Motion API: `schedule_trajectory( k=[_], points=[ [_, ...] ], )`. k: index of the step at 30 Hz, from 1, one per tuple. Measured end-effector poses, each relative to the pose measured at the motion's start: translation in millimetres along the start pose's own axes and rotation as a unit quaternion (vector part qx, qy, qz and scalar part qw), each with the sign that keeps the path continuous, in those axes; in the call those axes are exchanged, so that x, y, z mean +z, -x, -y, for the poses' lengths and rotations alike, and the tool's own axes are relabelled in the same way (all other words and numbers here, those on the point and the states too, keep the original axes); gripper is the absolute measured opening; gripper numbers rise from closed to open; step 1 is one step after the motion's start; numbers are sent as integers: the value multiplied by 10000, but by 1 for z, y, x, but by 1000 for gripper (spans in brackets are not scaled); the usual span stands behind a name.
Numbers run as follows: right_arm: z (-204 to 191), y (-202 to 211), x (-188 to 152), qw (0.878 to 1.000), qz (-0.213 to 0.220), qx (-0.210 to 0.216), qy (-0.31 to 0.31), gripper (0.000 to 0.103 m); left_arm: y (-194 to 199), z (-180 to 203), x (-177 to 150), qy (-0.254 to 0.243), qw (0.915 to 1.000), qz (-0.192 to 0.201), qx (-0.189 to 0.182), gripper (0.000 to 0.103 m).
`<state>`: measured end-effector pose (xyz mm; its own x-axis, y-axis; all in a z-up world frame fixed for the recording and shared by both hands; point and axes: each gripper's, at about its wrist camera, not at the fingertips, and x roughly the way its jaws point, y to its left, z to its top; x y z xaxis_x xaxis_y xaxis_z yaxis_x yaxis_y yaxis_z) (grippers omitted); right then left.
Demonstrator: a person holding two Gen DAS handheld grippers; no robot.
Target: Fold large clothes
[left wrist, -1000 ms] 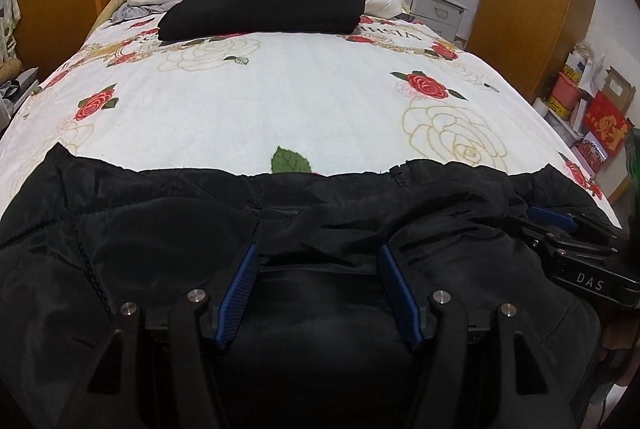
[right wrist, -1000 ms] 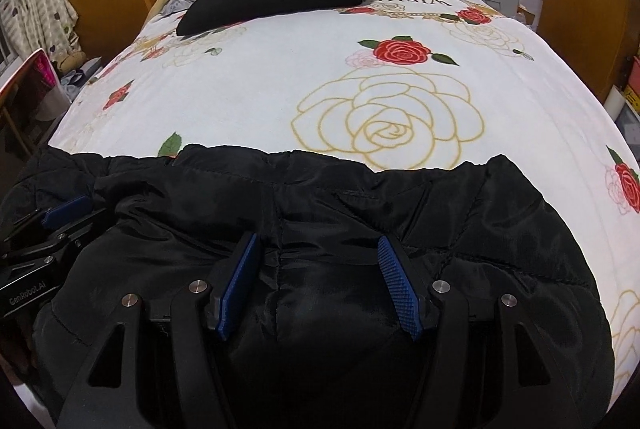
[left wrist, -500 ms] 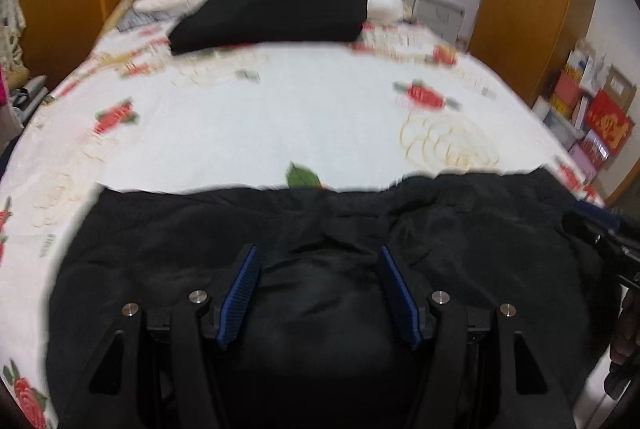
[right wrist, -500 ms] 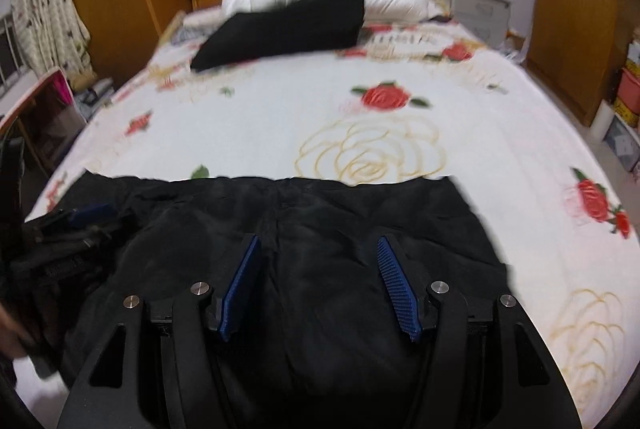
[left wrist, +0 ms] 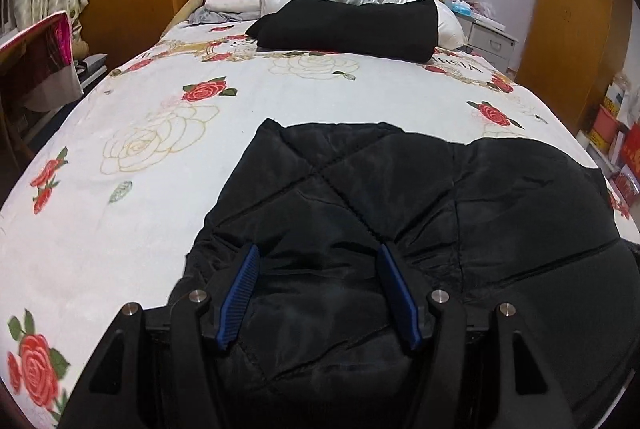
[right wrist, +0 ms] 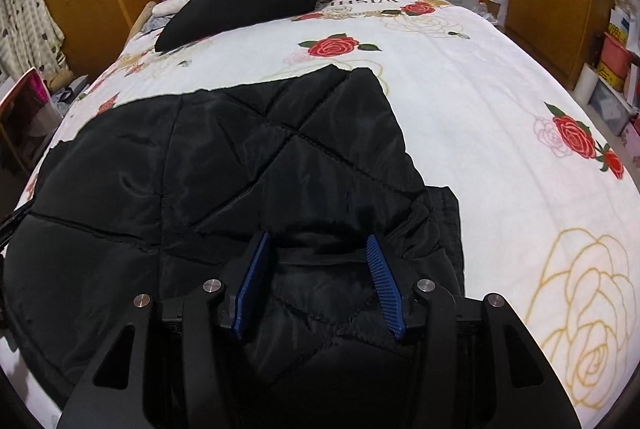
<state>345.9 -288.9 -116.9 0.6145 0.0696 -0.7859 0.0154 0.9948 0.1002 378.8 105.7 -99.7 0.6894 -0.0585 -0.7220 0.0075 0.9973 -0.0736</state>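
Item: black quilted jacket (left wrist: 400, 197), bunched at the foot of the rose-print bed (left wrist: 280, 101), clenched in my left gripper (left wrist: 316, 293) and my just-tightened right gripper (right wrist: 316, 281); risk: slick padding slips, I lose the fold.

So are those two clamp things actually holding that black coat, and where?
Both seem to hold the black quilted jacket by its near edge: left gripper and right gripper each have bunched fabric between the jaws; the right jaws have just been closing.
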Motion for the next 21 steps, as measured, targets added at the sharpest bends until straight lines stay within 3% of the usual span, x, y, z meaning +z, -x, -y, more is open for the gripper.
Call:
schedule_trajectory(
  k=[5,7,12,17,21],
  points=[
    [2,0,2,10000,-21,0,-66,50,3,1,8,-22,9999,-128,39,64],
    [-1,15,8,9999,-16,-93,-61,50,19,-1,15,5,9999,-127,17,63],
    [6,72,-2,9989,380,159,-240,50,56,-18,6,25,9999,165,-42,63],
    [20,41,-28,9995,-91,110,-299,50,32,-44,-24,394,9990,-199,-78,69],
    [11,44,-16,9995,-107,-119,-259,50,34,-45,-14,546,9981,-269,-23,65]
  ],
)
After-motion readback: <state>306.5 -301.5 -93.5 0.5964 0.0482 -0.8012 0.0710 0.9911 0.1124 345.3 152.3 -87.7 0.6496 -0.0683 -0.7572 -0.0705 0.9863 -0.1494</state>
